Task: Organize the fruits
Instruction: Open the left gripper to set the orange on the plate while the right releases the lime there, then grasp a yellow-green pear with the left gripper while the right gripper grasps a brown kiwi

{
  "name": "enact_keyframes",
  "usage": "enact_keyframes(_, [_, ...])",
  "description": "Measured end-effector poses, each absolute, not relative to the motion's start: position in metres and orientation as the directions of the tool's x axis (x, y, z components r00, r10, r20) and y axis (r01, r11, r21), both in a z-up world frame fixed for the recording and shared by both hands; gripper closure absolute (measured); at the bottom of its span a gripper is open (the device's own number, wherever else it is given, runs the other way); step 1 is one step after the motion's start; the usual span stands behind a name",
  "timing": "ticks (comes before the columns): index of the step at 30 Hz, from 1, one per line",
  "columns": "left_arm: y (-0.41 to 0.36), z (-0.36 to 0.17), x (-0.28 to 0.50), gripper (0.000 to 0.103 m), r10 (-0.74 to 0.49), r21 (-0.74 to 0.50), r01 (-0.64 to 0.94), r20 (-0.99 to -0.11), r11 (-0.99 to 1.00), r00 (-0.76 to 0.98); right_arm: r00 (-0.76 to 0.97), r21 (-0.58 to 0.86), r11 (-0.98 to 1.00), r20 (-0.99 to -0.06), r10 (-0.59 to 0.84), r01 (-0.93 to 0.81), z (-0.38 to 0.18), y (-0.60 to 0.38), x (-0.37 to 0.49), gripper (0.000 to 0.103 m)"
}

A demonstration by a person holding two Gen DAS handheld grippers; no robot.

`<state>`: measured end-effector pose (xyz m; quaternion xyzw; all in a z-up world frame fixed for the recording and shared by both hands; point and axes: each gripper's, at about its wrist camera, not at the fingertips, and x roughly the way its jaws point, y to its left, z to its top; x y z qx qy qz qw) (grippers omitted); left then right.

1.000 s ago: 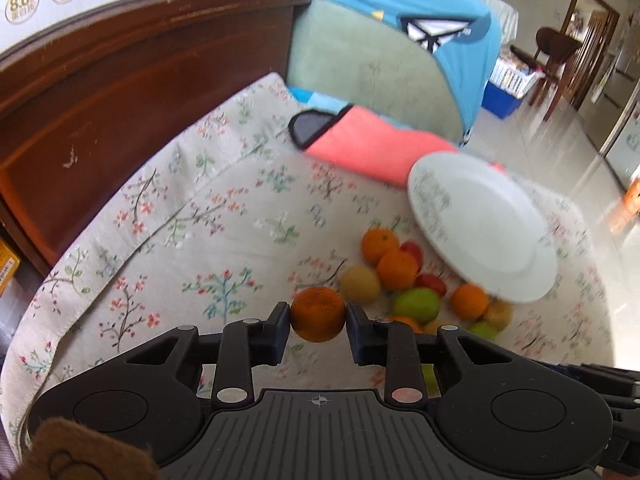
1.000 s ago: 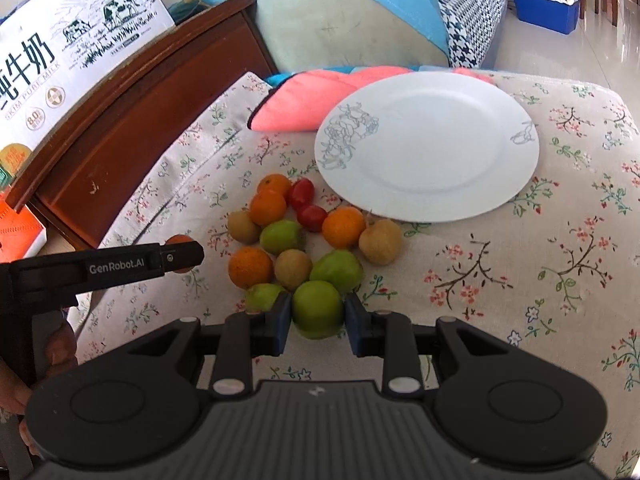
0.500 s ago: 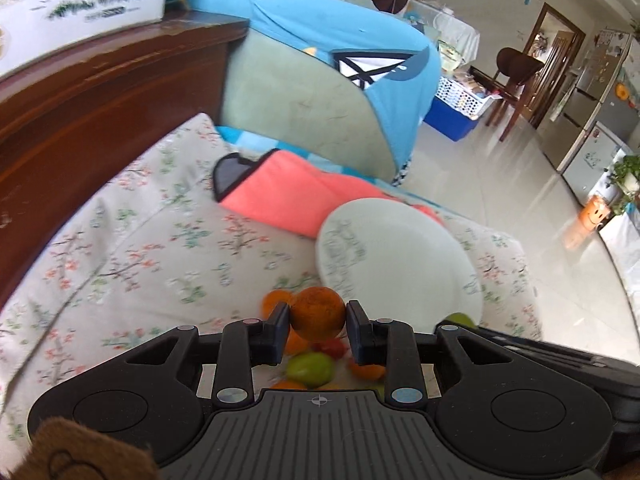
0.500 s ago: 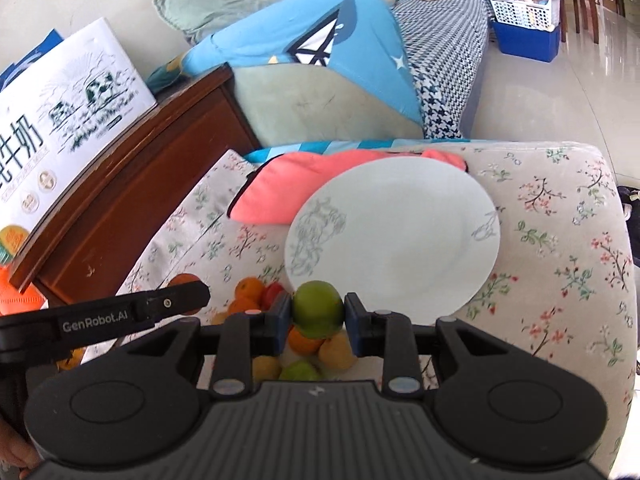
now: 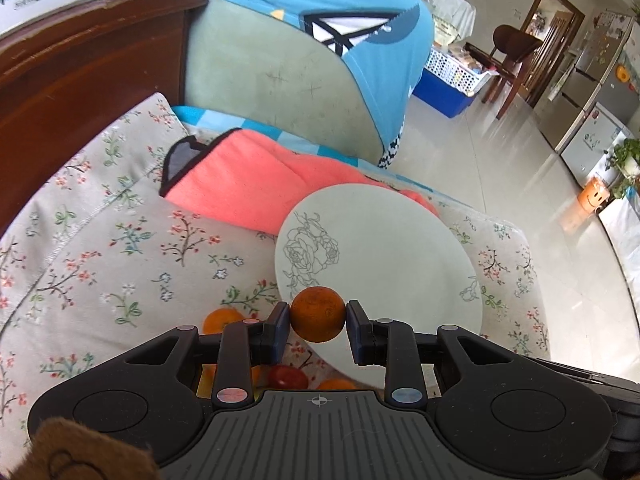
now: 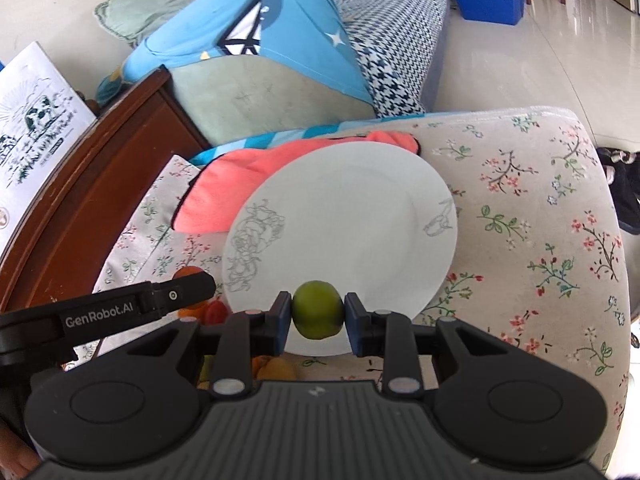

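A floral cotton cloth [image 6: 532,216] covers a padded, rounded surface that drops off at its right edge to a glossy tiled floor [image 5: 500,184]. Nearest the camera, the left hand-held gripper [image 5: 318,322] has its black jaws closed on a round, dull-skinned orange [image 5: 317,313], held above the near-left rim of the plate. The right hand-held gripper [image 6: 317,316] is likewise clamped on a smooth green fruit [image 6: 317,315], hovering over the plate's near rim. Below and between the gripper bodies lies the remaining pile of fruit [image 5: 288,376]: small oranges and a glossy red one on the cloth, mostly hidden. In the right wrist view the left tool's black finger reaches in from the left, just beside the plate's edge.

The plate [image 6: 360,216] is round, white, glazed china with a grey line-drawn rose on its left rim; it lies bare, its far edge overlapping a quilted coral mat [image 5: 248,184]. Open cloth spreads to the plate's right. Beyond stand a dark polished wooden board [image 5: 80,64] on the left and a pale green cushion with blue cover [image 5: 288,80].
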<state>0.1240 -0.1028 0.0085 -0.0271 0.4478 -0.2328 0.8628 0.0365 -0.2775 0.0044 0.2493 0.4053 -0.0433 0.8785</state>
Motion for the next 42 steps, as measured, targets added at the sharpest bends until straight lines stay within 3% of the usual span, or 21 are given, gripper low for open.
enact_keyframes(14, [-0.124, -0.002, 0.127, 0.072, -0.448, -0.270, 0.399, -0.762, 0.876, 0.467, 0.661, 0.434, 0.837, -0.740, 0.120, 0.334, -0.009, -0.295, 0.047, 0.071])
enact_keyframes(20, [-0.112, 0.009, 0.127, 0.055, -0.436, -0.274, 0.368, -0.752, 0.889, 0.494, 0.681, 0.467, 0.818, -0.720, 0.133, 0.335, -0.004, -0.301, 0.044, 0.071])
enact_keyframes(29, [-0.091, 0.018, 0.127, 0.042, -0.406, -0.249, 0.346, -0.752, 0.904, 0.519, 0.682, 0.474, 0.823, -0.715, 0.152, 0.313, 0.003, -0.299, 0.038, 0.071])
enact_keyframes(42, [-0.050, 0.019, 0.105, 0.039, -0.404, -0.254, 0.341, -0.766, 0.905, 0.501, 0.653, 0.475, 0.849, -0.723, 0.225, 0.233, 0.006, -0.278, 0.017, 0.070])
